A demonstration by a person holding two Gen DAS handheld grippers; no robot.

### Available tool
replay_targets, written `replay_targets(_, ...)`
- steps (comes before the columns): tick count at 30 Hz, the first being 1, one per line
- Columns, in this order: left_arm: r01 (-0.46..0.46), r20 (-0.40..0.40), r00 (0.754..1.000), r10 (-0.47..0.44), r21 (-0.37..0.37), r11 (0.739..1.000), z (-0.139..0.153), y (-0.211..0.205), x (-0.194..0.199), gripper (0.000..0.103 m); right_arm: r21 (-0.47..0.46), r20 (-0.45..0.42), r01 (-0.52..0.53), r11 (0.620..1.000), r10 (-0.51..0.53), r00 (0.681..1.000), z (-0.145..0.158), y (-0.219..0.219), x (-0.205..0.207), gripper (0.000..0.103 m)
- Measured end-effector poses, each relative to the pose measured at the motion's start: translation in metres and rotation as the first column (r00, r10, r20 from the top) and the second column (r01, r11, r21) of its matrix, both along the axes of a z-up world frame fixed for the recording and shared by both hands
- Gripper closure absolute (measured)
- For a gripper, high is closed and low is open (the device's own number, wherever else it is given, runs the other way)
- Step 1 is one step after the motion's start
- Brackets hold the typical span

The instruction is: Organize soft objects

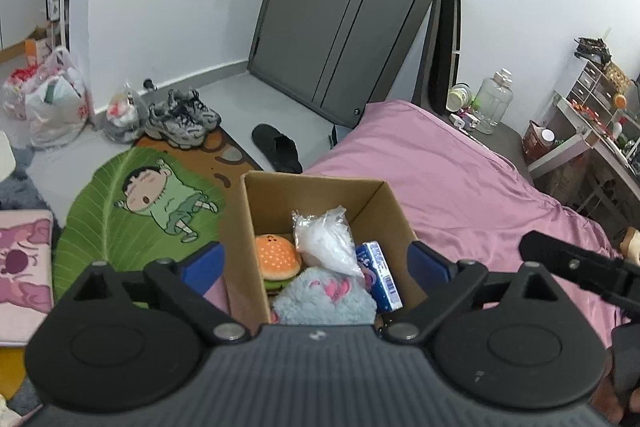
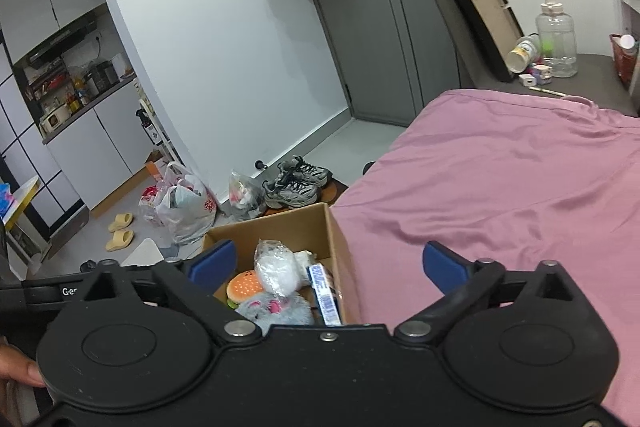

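Observation:
An open cardboard box sits on the edge of the pink bed. Inside lie a plush hamburger, a clear bag of white stuffing, a grey-blue fluffy plush with pink marks and a blue-and-white tissue pack. My left gripper is open and empty above the box, its blue pads wide apart. My right gripper is open and empty over the box's right wall; the same toys show below it, the hamburger and the bag among them.
A green leaf-shaped cartoon rug, sneakers, a black slipper and plastic bags lie on the floor to the left. A grey door stands behind. A nightstand with a clear jar is at the bed's head.

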State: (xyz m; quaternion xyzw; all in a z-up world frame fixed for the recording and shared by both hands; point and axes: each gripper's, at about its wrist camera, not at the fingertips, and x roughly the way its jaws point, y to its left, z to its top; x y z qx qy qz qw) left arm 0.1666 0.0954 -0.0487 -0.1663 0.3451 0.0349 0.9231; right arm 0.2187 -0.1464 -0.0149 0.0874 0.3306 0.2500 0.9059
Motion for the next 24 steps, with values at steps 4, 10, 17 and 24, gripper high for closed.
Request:
replay_targets(4, 0.033, 0.01, 0.999, -0.033, 0.022, 0.999, 0.013, -0.012, -0.011, 0.003, 0.003, 0.003, 0.008, 1.0, -0.008, 1.0, 0.009, -0.013, -0.007, 0.0)
replay_targets(10, 0.03, 0.037, 0.999, -0.031, 0.033, 0.999, 0.033, -0.02, -0.029, 0.0, 0.007, -0.015, 0.014, 1.0, -0.014, 1.0, 0.023, -0.034, -0.015, 0.0)
replay_targets(17, 0.026, 0.069, 0.997, -0.029, 0.039, 0.999, 0.056, -0.024, -0.052, 0.0, 0.007, -0.035, -0.001, 1.0, 0.002, 0.999, 0.049, -0.057, -0.025, 0.0)
replay_targets(24, 0.019, 0.088, 0.996, -0.024, 0.054, 0.998, 0.077, -0.031, -0.075, 0.0, 0.007, -0.036, -0.028, 1.0, 0.028, 0.999, 0.067, -0.075, -0.045, 0.0)
